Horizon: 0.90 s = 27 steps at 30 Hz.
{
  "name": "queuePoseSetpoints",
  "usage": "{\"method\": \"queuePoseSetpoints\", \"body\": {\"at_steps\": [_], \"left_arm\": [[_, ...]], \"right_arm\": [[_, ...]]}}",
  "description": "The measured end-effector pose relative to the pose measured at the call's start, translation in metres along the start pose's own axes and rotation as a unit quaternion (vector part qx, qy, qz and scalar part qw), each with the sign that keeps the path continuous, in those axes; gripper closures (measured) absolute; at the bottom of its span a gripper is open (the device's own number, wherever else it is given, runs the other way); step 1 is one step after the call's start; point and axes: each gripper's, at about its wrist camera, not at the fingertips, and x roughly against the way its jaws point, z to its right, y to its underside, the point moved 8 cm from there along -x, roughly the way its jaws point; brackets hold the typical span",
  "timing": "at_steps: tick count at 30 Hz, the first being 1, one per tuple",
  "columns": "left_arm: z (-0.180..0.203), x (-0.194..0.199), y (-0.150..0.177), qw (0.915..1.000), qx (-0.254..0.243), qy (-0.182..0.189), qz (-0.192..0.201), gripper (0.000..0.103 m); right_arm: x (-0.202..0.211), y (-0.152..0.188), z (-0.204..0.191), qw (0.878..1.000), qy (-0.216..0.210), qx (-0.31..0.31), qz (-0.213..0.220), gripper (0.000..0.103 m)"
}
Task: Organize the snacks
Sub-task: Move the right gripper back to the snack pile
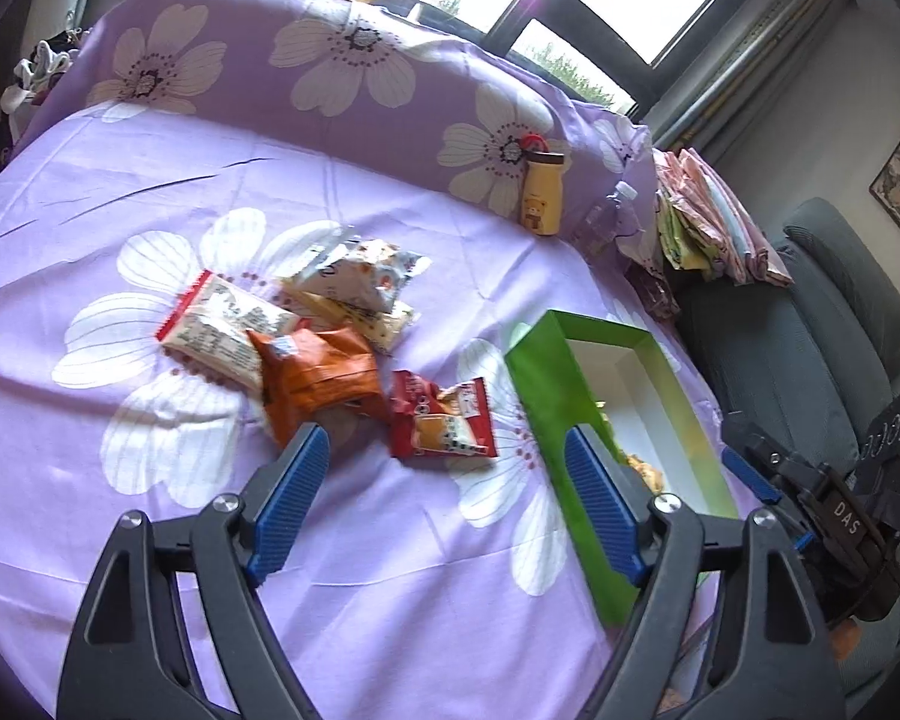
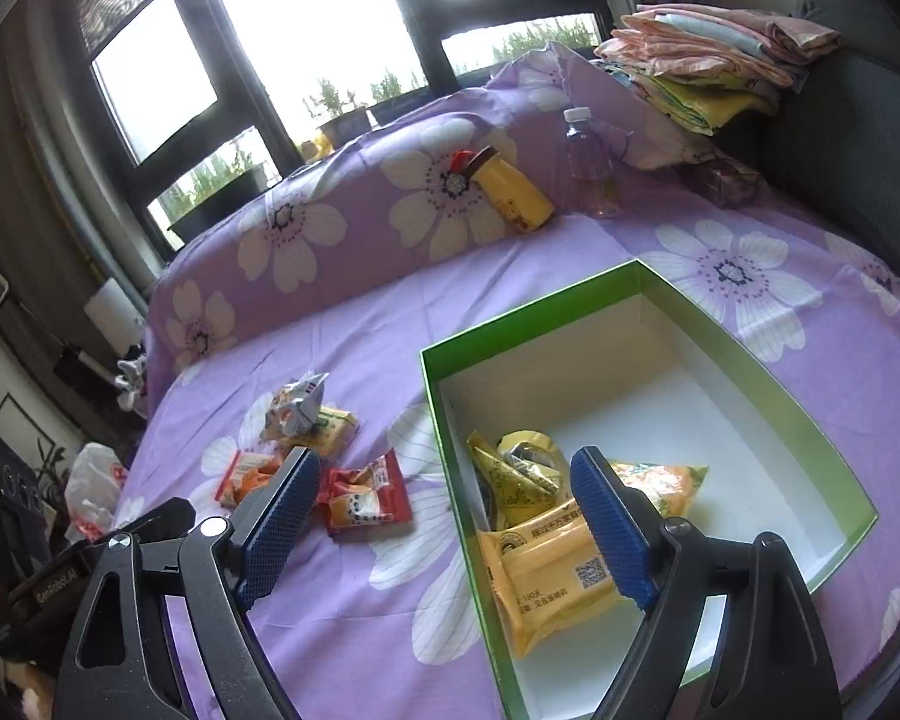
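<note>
A green box [image 2: 744, 354] with a white inside lies on the purple flowered sheet and holds several yellow snack packs [image 2: 546, 564]. It also shows in the left wrist view [image 1: 546, 396]. Left of it lie loose snacks: a red pack [image 1: 441, 423], an orange pack [image 1: 318, 378], a white-and-red pack [image 1: 222, 330] and pale packs [image 1: 360, 282]. My left gripper [image 1: 444, 468] is open and empty, just short of the red and orange packs. My right gripper [image 2: 444, 498] is open and empty over the box's near left wall. The red pack [image 2: 363, 495] lies left of the box.
A yellow bottle [image 1: 543, 195] and a clear plastic bottle [image 1: 606, 213] lean against the flowered pillow [image 1: 330, 54]. Folded cloths [image 2: 708, 60] are stacked on a grey sofa [image 1: 810, 312] to the right. Windows stand behind the bed.
</note>
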Motion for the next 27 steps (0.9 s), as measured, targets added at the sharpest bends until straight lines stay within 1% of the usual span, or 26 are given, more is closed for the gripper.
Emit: {"method": "queuePoseSetpoints", "body": {"at_steps": [2,5,6,8,10,12,14,18,20,22,25,27], "left_arm": [[-0.021,0.005,-0.001,0.9998,0.000,-0.020,0.002,0.022],[-0.049,0.007,0.001,0.9997,0.001,-0.021,-0.010,0.022],[-0.059,0.007,0.000,0.9996,0.010,-0.024,-0.011,0.022],[-0.080,0.010,-0.006,0.9987,0.042,-0.029,0.004,0.022],[-0.094,0.011,-0.012,0.9976,0.061,-0.027,0.016,0.022],[-0.104,0.007,-0.016,0.9968,0.073,-0.032,0.012,0.022],[-0.107,0.003,-0.021,0.9966,0.076,-0.031,0.006,0.022],[-0.108,-0.007,-0.028,0.9971,0.075,-0.012,0.004,0.022],[-0.107,-0.018,-0.024,0.9969,0.078,-0.002,-0.009,0.022],[-0.104,-0.031,-0.016,0.9968,0.077,0.003,-0.019,0.023],[-0.093,-0.052,-0.001,0.9971,0.055,0.006,-0.051,0.025],[-0.088,-0.059,0.001,0.9974,0.047,0.012,-0.053,0.026]], "right_arm": [[-0.003,0.004,-0.008,1.000,-0.003,0.006,-0.004,0.017],[-0.011,0.010,-0.024,1.000,-0.016,0.017,-0.018,0.017],[-0.014,0.013,-0.030,0.999,-0.020,0.019,-0.022,0.017],[-0.020,0.016,-0.041,0.999,-0.028,0.027,-0.028,0.017],[-0.028,0.019,-0.052,0.998,-0.034,0.030,-0.036,0.017],[-0.037,0.023,-0.062,0.997,-0.043,0.033,-0.049,0.017],[-0.046,0.026,-0.075,0.995,-0.062,0.036,-0.066,0.017],[-0.068,0.028,-0.106,0.989,-0.104,0.033,-0.100,0.017],[-0.082,0.028,-0.122,0.986,-0.118,0.037,-0.115,0.017],[-0.099,0.031,-0.135,0.982,-0.122,0.038,-0.136,0.017],[-0.120,0.040,-0.153,0.975,-0.140,0.044,-0.165,0.017],[-0.133,0.045,-0.162,0.971,-0.147,0.048,-0.182,0.017]]}}
